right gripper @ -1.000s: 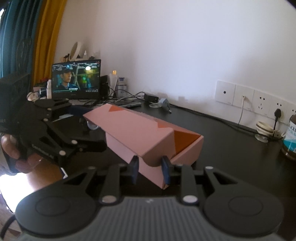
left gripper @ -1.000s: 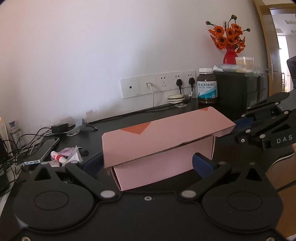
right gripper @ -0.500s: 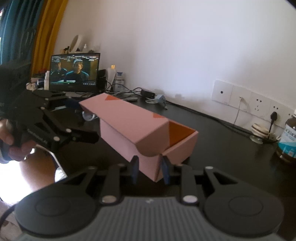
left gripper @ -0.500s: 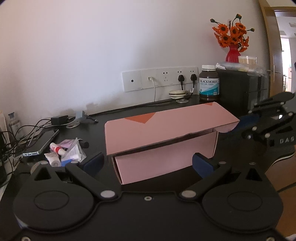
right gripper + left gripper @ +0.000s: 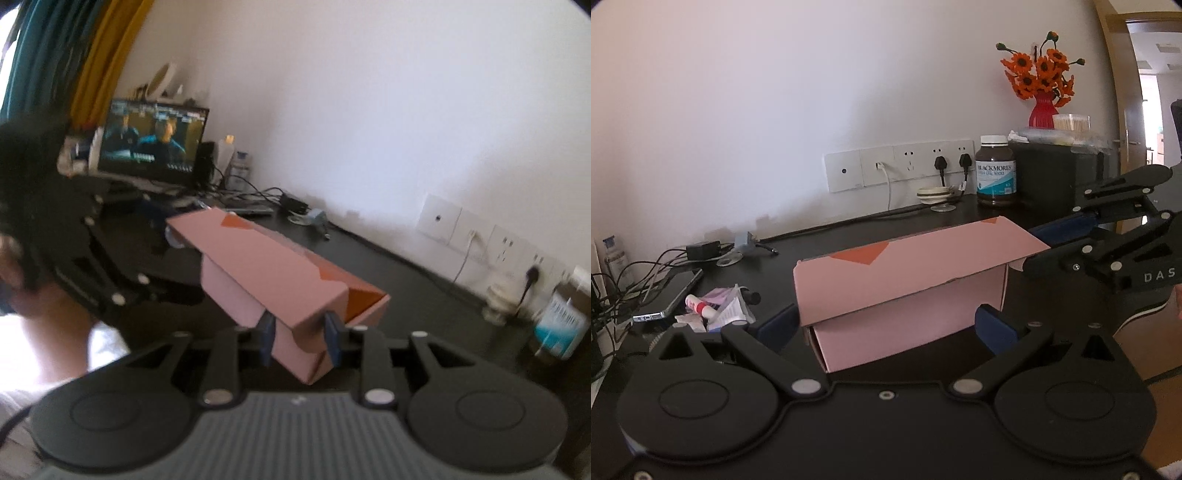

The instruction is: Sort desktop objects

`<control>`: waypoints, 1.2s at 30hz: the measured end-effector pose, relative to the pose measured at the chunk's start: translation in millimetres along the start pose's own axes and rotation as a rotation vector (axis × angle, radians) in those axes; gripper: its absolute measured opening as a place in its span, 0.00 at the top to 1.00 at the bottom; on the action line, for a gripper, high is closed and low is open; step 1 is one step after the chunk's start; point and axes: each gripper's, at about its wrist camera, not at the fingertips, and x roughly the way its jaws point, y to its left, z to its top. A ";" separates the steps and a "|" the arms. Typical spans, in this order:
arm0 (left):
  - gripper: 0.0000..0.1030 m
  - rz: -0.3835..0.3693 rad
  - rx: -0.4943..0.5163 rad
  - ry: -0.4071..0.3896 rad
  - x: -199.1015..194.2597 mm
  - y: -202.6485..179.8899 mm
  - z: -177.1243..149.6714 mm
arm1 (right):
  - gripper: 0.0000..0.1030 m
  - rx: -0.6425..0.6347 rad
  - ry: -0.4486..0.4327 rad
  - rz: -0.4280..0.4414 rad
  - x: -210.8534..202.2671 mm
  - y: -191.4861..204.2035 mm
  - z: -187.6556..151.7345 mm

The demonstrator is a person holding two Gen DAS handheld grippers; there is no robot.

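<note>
A long pink cardboard box (image 5: 901,295) with orange inside lies on the black desk (image 5: 871,229), its lid lowered over the front wall. My right gripper (image 5: 300,332) holds the box's (image 5: 266,266) near end corner between its blue pads; its jaws are opening while the pads still touch the cardboard. In the left wrist view the right gripper (image 5: 1030,247) reaches the box's right end. My left gripper (image 5: 884,328) stands open and wide, its blue fingers flanking the box's front side without pressing it.
A brown supplement bottle (image 5: 995,171), a black case (image 5: 1052,173) with a red vase of orange flowers (image 5: 1043,110) and wall sockets (image 5: 897,166) stand behind. A phone (image 5: 670,295), cables and small clutter (image 5: 716,306) lie left. A monitor (image 5: 151,140) stands at the desk's far end.
The right gripper has rolled, so its view now tilts, and the box end sits closer between its pads. The box has shifted slightly on the desk. The left gripper has stayed put.
</note>
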 end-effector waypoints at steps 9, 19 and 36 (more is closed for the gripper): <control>0.00 0.010 -0.004 0.032 4.7 -0.2 -4.9 | 0.67 0.032 0.016 0.016 1.9 7.3 -6.4; 0.00 0.042 -0.012 0.013 -0.8 8.2 8.3 | 0.67 0.101 -0.066 0.063 -12.2 6.6 -1.5; 0.00 0.048 0.010 0.032 -2.1 13.6 16.9 | 0.67 0.238 -0.129 0.097 -11.7 5.2 -3.9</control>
